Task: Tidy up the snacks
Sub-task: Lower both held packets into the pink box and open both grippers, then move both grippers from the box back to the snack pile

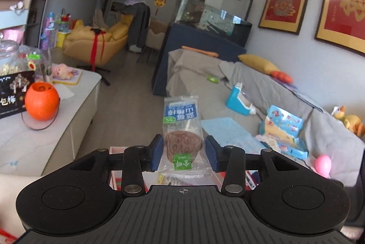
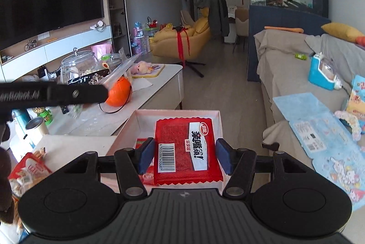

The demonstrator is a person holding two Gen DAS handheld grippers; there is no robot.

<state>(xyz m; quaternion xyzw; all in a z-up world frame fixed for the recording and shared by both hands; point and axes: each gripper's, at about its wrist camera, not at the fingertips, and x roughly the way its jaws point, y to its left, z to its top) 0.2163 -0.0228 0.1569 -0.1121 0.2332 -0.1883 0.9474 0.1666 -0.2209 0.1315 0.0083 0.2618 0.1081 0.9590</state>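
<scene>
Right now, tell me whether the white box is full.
Not full: the white box shows bare floor beyond the red snack packet.

An orange pumpkin bucket [image 1: 42, 101] sits on the counter [image 1: 75, 93] to my left; a fish tank [image 1: 214, 18] stands beyond my grey-covered sofa [image 1: 205, 70].

Black ribbed hand-held gripper [image 1: 184, 152], blue pads [image 1: 157, 151] (silver pivot screws)
</scene>
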